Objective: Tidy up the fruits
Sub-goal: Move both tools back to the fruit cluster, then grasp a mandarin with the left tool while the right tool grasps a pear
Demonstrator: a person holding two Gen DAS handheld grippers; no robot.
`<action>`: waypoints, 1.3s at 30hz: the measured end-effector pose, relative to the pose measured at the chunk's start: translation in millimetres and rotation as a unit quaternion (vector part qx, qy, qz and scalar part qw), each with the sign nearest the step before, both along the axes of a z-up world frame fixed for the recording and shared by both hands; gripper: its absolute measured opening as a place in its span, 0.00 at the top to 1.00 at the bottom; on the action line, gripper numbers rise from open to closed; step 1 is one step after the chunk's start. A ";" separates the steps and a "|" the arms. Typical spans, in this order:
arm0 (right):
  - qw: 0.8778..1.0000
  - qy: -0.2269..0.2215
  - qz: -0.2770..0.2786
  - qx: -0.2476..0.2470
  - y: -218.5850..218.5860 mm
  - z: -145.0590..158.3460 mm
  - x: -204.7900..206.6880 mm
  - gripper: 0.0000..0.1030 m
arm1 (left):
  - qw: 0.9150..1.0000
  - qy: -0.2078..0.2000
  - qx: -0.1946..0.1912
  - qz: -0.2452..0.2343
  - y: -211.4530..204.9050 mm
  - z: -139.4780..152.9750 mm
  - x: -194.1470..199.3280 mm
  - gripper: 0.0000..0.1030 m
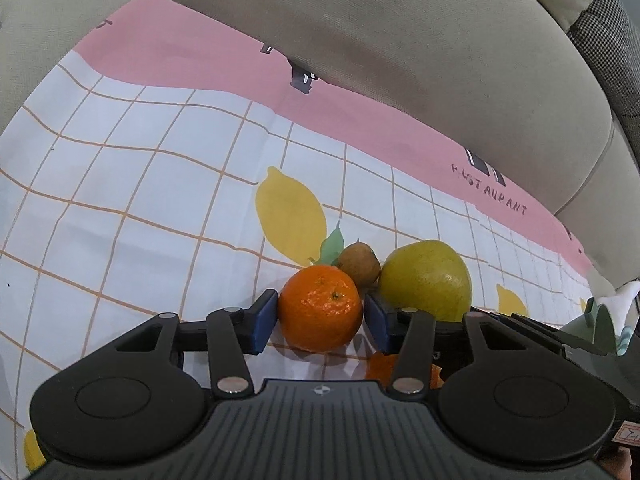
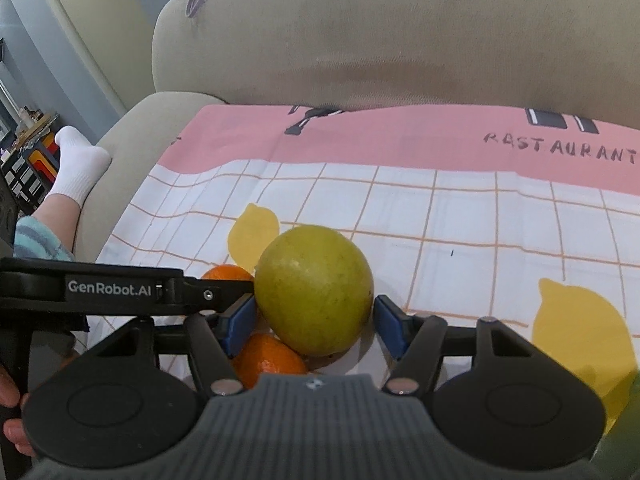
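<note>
An orange [image 1: 320, 308] sits on the lemon-print cloth [image 1: 160, 200] between the blue pads [image 1: 264, 320] of my left gripper [image 1: 320, 320], and both pads touch its sides. A brown kiwi [image 1: 360, 266] lies just behind it. To the right is a large yellow-green fruit [image 1: 426, 278]. In the right wrist view that yellow-green fruit [image 2: 316, 288] fills my right gripper [image 2: 316, 320], whose pads [image 2: 388, 324] press on both flanks. A second orange [image 2: 268, 356] lies under this fruit. The left gripper's arm [image 2: 108, 290] crosses at the left, with its orange [image 2: 226, 272] peeking behind.
The cloth [image 2: 480, 220] covers a beige sofa seat, with the backrest cushion [image 2: 400, 40] close behind the fruits. A leg in a white sock [image 2: 80, 164] rests on the sofa's left arm. A hand [image 2: 12, 400] shows at the lower left. A green-and-white object [image 1: 608, 312] sits at the right.
</note>
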State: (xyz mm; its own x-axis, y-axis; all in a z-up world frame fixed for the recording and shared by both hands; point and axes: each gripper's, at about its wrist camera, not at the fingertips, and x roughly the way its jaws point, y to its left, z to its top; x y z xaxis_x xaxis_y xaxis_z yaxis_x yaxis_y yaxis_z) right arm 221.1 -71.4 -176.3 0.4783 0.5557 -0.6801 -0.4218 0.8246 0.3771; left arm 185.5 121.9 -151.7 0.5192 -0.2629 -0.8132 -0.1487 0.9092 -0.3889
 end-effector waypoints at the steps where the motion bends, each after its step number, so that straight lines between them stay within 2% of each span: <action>1: 1.000 0.001 -0.001 -0.001 0.8 -1.2 -0.2 0.42 | 1.000 0.000 0.001 0.000 0.0 -0.1 0.1 0.45; 4: 1.000 -0.002 -0.002 -0.004 2.0 -1.3 -0.9 0.42 | 1.000 -0.002 -0.001 -0.001 -0.2 0.0 0.4 0.50; 17: 1.000 -0.019 0.000 -0.024 8.0 2.6 -2.3 0.43 | 1.000 -0.011 -0.005 0.016 0.0 3.5 -3.7 0.53; 24: 0.999 -0.039 -0.002 -0.034 3.5 15.6 -5.9 0.45 | 0.999 -0.028 -0.009 0.018 0.2 16.1 -8.1 0.53; 28: 0.997 -0.057 -0.001 -0.044 3.7 26.4 -10.6 0.49 | 0.999 -0.035 -0.009 0.020 0.3 23.1 -12.5 0.53; 36: 0.996 -0.052 0.005 -0.066 5.0 31.3 -16.5 0.50 | 0.999 -0.017 -0.013 0.026 4.1 19.0 -19.7 0.53; 39: 0.997 -0.044 0.007 -0.066 3.3 30.7 -15.6 0.50 | 1.000 0.008 0.000 0.021 2.3 11.0 -17.1 0.53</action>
State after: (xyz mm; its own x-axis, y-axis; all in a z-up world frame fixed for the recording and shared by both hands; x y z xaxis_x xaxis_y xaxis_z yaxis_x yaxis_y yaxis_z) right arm 205.5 -68.1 -145.5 0.5325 0.4710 -0.7033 -0.4596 0.8586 0.2271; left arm 168.5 124.2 -140.7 0.5172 -0.2416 -0.8211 -0.1928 0.9018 -0.3867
